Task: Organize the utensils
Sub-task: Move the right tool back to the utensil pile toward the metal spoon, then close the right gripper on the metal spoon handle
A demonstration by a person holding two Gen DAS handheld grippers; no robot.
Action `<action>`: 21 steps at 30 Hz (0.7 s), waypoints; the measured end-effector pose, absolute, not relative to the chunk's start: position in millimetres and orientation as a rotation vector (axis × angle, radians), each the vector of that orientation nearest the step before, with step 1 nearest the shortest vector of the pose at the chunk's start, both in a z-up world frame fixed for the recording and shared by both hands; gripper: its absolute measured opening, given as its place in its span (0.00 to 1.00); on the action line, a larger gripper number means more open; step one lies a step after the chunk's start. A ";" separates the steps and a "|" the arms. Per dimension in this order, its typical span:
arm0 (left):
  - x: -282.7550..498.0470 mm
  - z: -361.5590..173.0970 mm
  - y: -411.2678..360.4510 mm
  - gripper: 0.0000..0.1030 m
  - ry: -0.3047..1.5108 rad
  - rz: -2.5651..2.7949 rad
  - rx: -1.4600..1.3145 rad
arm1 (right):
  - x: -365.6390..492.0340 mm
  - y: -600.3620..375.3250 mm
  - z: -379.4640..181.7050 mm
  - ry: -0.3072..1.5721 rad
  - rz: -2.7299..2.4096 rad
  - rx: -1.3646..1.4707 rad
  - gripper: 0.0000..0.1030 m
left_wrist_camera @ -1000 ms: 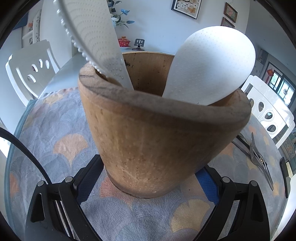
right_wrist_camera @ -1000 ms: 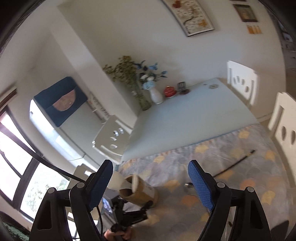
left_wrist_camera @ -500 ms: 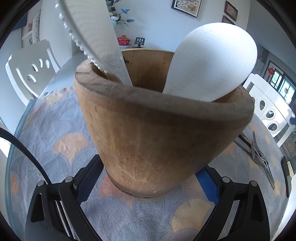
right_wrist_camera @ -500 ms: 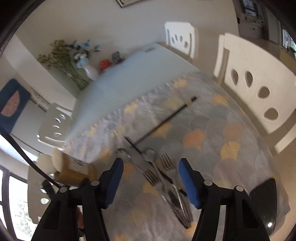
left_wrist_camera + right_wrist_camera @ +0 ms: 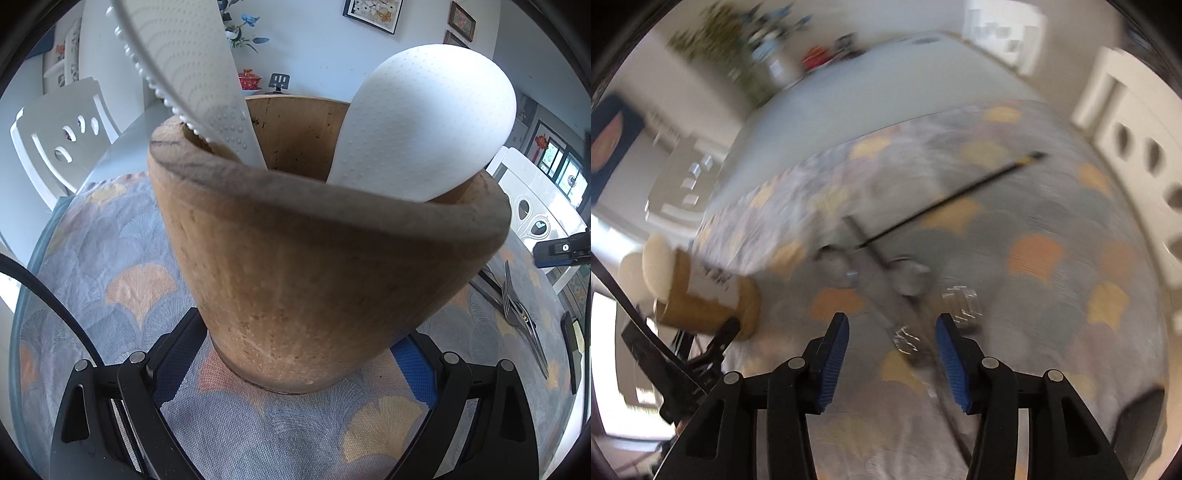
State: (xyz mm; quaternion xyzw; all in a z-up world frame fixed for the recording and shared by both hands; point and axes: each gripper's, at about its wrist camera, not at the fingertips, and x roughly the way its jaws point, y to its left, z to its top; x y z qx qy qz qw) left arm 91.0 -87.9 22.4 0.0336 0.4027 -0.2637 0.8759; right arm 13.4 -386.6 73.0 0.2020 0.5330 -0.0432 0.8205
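Right gripper (image 5: 892, 354) dropped toward blurred cutlery (image 5: 905, 295) mid-desk, jaws closing, nothing pinched; left gripper (image 5: 295, 363) clamps wooden holder (image 5: 314, 266).

A home dining room, as I see it from my two wrist cameras.

I'm working at a dining table (image 5: 110, 155) laid with a fan-patterned cloth (image 5: 122, 266), with white cut-out chairs (image 5: 62, 136) drawn up along its sides. Framed pictures (image 5: 373, 13) hang on the pale wall, and at the table's far end I see a vase of flowers (image 5: 240, 33) beside a small red lidded pot (image 5: 249, 79). A wooden holder (image 5: 314, 266) with white paddles (image 5: 424, 122) and loose forks (image 5: 517, 310) on the cloth add to the domestic look; a window (image 5: 561, 166) shows at the right.
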 end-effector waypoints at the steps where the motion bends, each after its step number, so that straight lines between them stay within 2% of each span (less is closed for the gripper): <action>1: 91.1 22.4 -87.9 0.93 0.840 -0.550 0.071 | 22.5 -377.7 71.1 1.155 -0.057 0.404 0.47; 6: 91.2 22.3 -87.7 0.93 0.841 -0.550 0.070 | 61.7 -339.0 52.6 1.236 0.071 0.254 0.47; 13: 90.2 22.0 -87.7 0.93 0.841 -0.551 0.069 | 99.8 -327.4 19.2 1.325 0.134 0.184 0.47; 19: 89.5 22.0 -87.2 0.93 0.840 -0.550 0.070 | 119.5 -322.0 7.4 1.330 0.113 0.100 0.48; 21: 89.5 21.9 -87.1 0.93 0.840 -0.550 0.070 | 124.0 -318.7 6.3 1.327 0.123 0.078 0.51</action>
